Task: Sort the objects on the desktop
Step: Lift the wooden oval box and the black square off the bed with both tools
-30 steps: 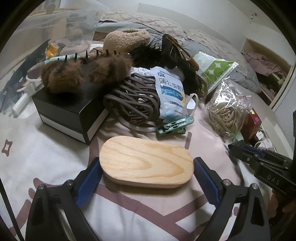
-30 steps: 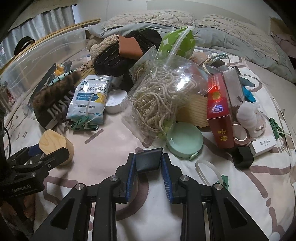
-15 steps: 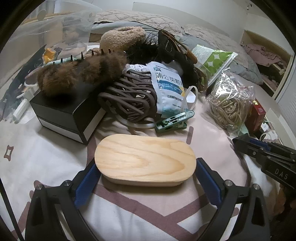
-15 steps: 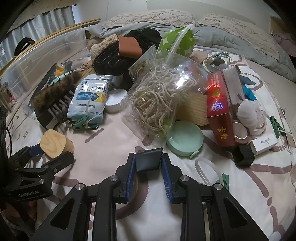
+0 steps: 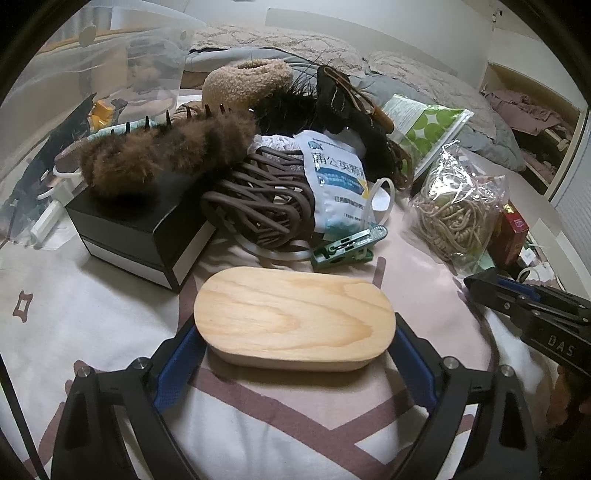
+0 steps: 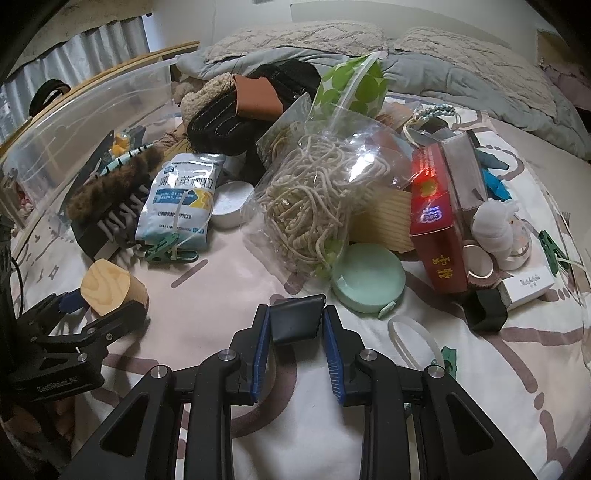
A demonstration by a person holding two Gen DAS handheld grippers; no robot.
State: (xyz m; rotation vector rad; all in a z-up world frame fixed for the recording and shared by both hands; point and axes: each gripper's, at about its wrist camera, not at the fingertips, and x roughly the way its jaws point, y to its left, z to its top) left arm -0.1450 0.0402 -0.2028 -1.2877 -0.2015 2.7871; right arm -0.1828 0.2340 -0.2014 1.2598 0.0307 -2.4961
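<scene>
Claws first — the left claw (image 5: pixel 293 354) has just been closing and straddles the oval wooden box (image 5: pixel 293 317) on the bed sheet (image 5: pixel 92 332); contact unclear. Right claw (image 6: pixel 295 332) grips a black wedge-shaped piece (image 6: pixel 295 319) — mint round case (image 6: pixel 369 282) at one o'clock.

Grey quilted pillows (image 6: pixel 461 55) against white wall (image 5: pixel 388 18)

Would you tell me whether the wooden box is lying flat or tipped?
Flat: the wooden box rests level on the bedsheet, lid up.
</scene>
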